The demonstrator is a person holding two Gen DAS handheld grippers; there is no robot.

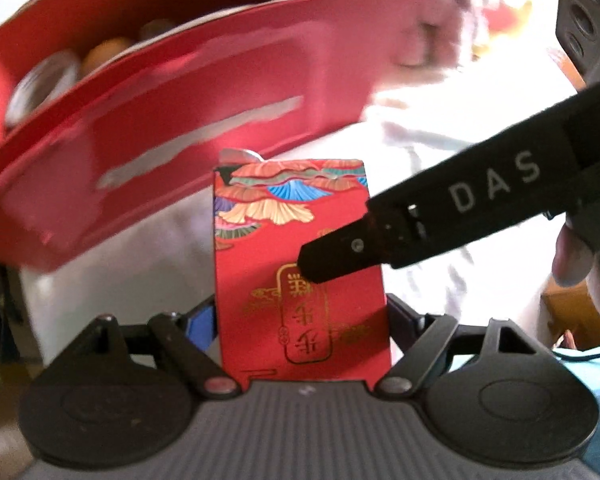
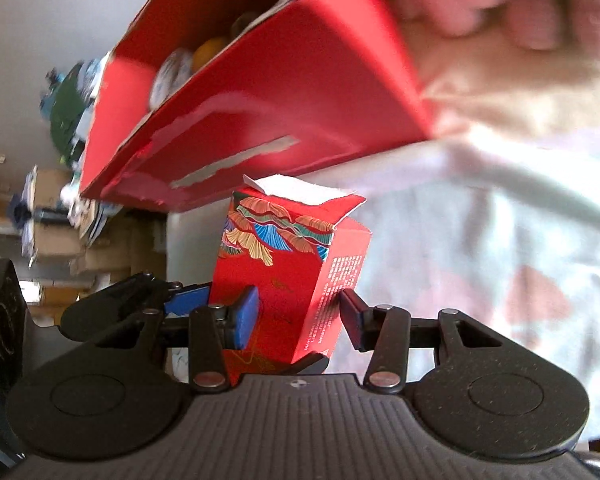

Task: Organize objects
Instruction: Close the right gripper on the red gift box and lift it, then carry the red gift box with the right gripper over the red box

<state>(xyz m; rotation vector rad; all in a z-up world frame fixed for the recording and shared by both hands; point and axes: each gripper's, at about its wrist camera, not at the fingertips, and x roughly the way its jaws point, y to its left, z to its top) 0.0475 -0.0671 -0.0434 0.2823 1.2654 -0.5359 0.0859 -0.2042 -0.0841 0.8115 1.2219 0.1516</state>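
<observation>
Your left claw (image 1: pixel 300 320) and right claw (image 2: pixel 295 316) both clamp the small red cardboard carton (image 2: pixel 283 264), a printed box with gold script and fan-shaped blue and orange motifs. Its long axis runs away from each camera, and its torn-open white-edged top points toward the large red cardboard box (image 2: pixel 259 92). The carton sits just below that box, over the pale, softly patterned fabric (image 2: pixel 480 248). The big box is tilted and open, with round orange and silvery items (image 2: pixel 187 64) inside, blurred. Its matte side carries torn tape strips.
</observation>
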